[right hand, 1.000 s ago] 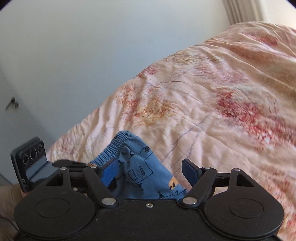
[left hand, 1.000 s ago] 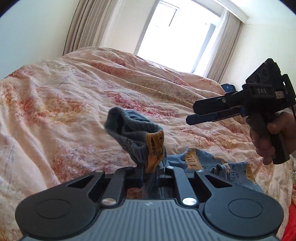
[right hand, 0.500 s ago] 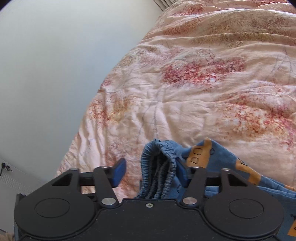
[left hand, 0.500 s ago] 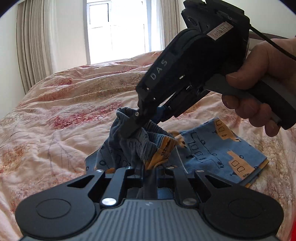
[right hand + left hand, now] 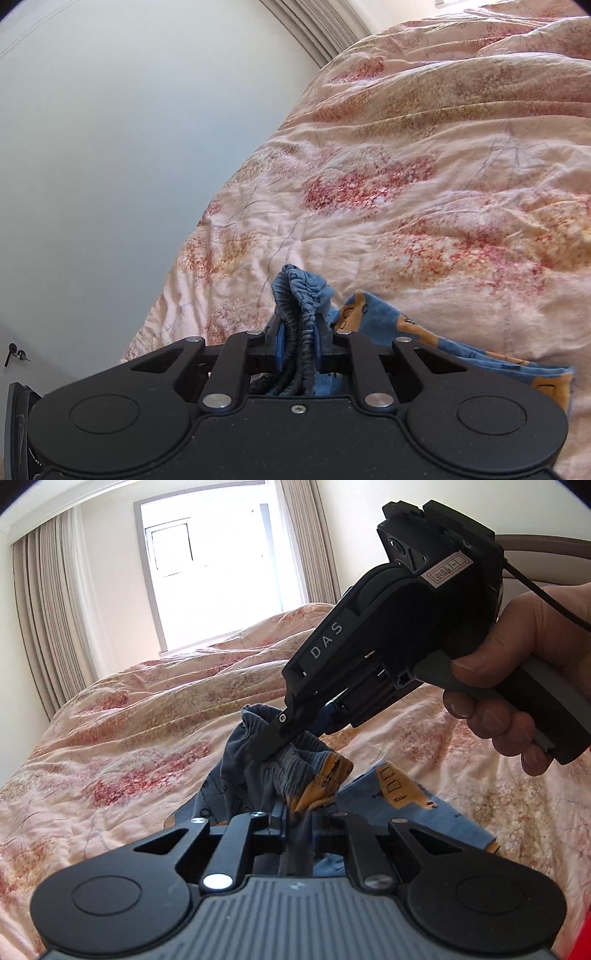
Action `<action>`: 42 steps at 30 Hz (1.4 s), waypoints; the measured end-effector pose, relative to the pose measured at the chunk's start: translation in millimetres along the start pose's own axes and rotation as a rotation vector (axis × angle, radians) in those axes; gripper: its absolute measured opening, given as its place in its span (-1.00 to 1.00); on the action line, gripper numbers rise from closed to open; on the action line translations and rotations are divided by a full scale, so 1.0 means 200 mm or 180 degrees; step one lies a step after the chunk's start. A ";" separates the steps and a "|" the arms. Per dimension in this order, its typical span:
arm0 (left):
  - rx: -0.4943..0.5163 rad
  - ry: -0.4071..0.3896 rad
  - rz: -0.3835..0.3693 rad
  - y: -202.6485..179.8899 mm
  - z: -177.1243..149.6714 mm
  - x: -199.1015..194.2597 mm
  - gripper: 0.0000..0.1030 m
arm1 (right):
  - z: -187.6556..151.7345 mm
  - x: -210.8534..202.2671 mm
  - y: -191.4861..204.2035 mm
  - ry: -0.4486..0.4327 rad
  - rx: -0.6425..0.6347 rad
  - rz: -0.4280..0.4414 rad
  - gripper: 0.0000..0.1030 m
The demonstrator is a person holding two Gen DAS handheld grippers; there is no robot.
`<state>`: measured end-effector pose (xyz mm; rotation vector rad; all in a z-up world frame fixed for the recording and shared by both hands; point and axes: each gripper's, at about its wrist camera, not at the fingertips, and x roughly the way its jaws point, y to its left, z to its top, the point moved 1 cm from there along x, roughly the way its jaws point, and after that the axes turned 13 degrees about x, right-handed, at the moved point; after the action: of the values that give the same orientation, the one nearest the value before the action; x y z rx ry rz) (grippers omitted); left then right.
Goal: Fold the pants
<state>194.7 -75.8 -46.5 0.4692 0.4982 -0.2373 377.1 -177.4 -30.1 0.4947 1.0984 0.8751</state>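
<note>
Small blue pants [image 5: 402, 794] with orange vehicle prints lie partly on the bed. My left gripper [image 5: 299, 819] is shut on a bunched part of the pants by the elastic waistband [image 5: 291, 764]. My right gripper [image 5: 297, 350] is shut on the gathered waistband [image 5: 301, 295]; in the left wrist view it [image 5: 280, 734] reaches in from the upper right and pinches the same bunch just beyond my left fingers. The rest of the pants [image 5: 443, 354] trails to the right.
A pink floral duvet [image 5: 129, 738] covers the whole bed [image 5: 443, 166]. A bright window [image 5: 218, 565] with curtains stands behind the bed. A pale wall [image 5: 110, 147] lies to the left in the right wrist view.
My right gripper moved in from the right and closed on the waistband beside my left gripper. The left gripper kept its grip, and the pants bunch rose slightly.
</note>
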 end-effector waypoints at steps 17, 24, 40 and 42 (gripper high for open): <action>0.0283 0.0361 -0.0339 -0.48 0.09 0.29 -0.76 | -0.17 -0.34 -0.66 -0.0169 0.0732 -0.0168 -0.68; 0.0429 0.0407 -0.0378 -0.55 0.03 0.32 -0.60 | -0.28 -0.30 -0.82 -0.0202 0.1026 -0.0091 -0.62; 0.0153 0.0492 -0.0644 -0.46 -0.04 0.28 -0.08 | -0.34 -0.30 -0.83 -0.0314 0.0834 -0.0252 -0.40; 0.0116 0.0503 -0.0655 -0.45 -0.04 0.28 -0.07 | -0.34 -0.31 -0.82 -0.0309 0.0803 -0.0279 -0.33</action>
<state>208.7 -155.7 -114.6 0.4747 0.6988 -0.4095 362.9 -327.4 -141.3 0.6857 1.1384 0.6322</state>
